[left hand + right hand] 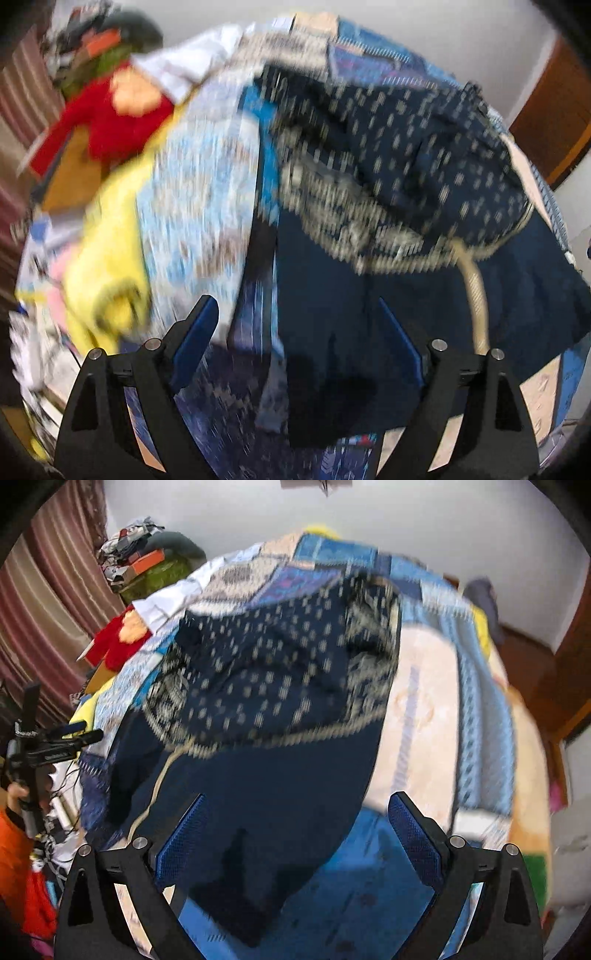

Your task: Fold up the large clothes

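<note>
A large navy garment (399,206) with pale dots and a patterned cream border lies spread on the bed, its plain navy part (351,325) nearest me. My left gripper (297,306) hangs above that plain part, jaws wide apart, nothing pinched between its blue pads (197,332). In the right wrist view the same navy garment (280,686) fills the middle, partly folded over itself. My right gripper (297,797) stands open over its near edge, the cloth lying below the fingers (413,830) and not gripped. Both views are motion-blurred.
A patchwork blue and cream bedspread (436,686) covers the bed. Yellow cloth (110,266), a red garment (107,122) and a white one (192,62) lie at the left. A clutter pile (144,561) stands by the striped curtain (44,609). A hand holds a camera rig (33,746).
</note>
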### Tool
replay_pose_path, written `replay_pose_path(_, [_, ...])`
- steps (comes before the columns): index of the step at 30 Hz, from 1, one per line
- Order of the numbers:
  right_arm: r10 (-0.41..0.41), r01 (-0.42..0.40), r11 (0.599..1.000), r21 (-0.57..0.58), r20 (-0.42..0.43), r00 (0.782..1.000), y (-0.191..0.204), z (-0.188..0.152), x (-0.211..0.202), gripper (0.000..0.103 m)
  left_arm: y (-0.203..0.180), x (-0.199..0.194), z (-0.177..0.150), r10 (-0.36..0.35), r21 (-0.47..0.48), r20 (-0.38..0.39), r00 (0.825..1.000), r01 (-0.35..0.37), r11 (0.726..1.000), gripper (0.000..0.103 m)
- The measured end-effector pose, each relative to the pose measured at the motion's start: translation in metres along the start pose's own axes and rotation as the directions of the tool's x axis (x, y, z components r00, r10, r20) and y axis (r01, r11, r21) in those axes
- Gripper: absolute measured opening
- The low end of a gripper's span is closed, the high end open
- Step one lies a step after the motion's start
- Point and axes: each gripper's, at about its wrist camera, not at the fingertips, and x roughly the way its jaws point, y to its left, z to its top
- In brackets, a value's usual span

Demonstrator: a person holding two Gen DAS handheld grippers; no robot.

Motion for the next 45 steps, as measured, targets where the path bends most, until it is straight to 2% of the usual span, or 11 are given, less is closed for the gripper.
replay_pose_path(4, [0.073,-0.071,0.996,0.05,-0.05,0.996,0.0,-0.022,0.011,0.096,0.005,0.032,-0.036,-0.015,-0.038,-0.105,0.994,0.011,0.999,0.086])
replay_pose_path(7, [0.112,-0.108,0.993,0.048,-0.09,0.99,0.005,-0.035,0.021,0.084,0.004,0.053,-0.057,-0.046,-0.064,-0.177,0.983,0.035,0.997,0.086])
replay_pose_path(10, [0.084,-0.083,0.996,0.012,-0.08,0.993,0.015,-0.043,0.024,0.079,0.001,0.065,-0.071,-0.064,-0.089,-0.188,0.98,0.048,0.995,0.083])
replay_pose_path(13, [0.068,-0.069,0.997,-0.017,-0.056,0.996,0.023,-0.046,0.023,0.058,-0.008,0.063,-0.072,0.0,-0.066,-0.156,0.988,-0.01,0.998,0.061])
replay_pose_path(16, [0.077,-0.079,0.996,-0.042,-0.041,0.996,0.03,-0.046,0.023,0.036,-0.025,0.054,-0.066,-0.01,-0.009,-0.146,0.989,0.009,1.0,0.023])
replay_pose_path(17, [0.079,-0.081,0.996,-0.049,-0.035,0.996,0.031,-0.046,0.023,0.024,-0.029,0.051,-0.064,-0.016,0.004,-0.139,0.99,0.017,1.0,0.017])
replay_pose_path(20, [0.128,-0.129,0.991,-0.032,-0.022,0.992,0.032,-0.039,0.025,0.011,-0.041,0.039,-0.055,-0.054,0.033,-0.113,0.992,0.058,0.998,0.01])
replay_pose_path(29, [0.139,-0.136,0.99,-0.027,0.154,0.978,0.023,0.015,-0.004,0.009,-0.04,-0.031,0.033,-0.166,0.006,0.102,0.981,0.166,0.986,0.009])
replay_pose_path(34, [0.099,-0.106,0.994,0.013,0.241,0.965,0.002,0.073,-0.011,0.009,-0.024,-0.039,0.109,-0.123,-0.043,0.2,0.972,0.135,0.99,0.008])
replay_pose_path(39, [0.038,-0.056,0.997,0.057,0.269,0.962,-0.018,0.14,0.011,0.009,-0.007,-0.017,0.18,-0.032,-0.12,0.252,0.967,0.064,0.991,0.008])
replay_pose_path(45, [-0.034,0.002,0.989,0.15,0.21,0.977,-0.058,0.219,0.087,0.009,0.009,0.062,0.24,0.045,-0.185,0.194,0.98,-0.009,0.983,0.008])
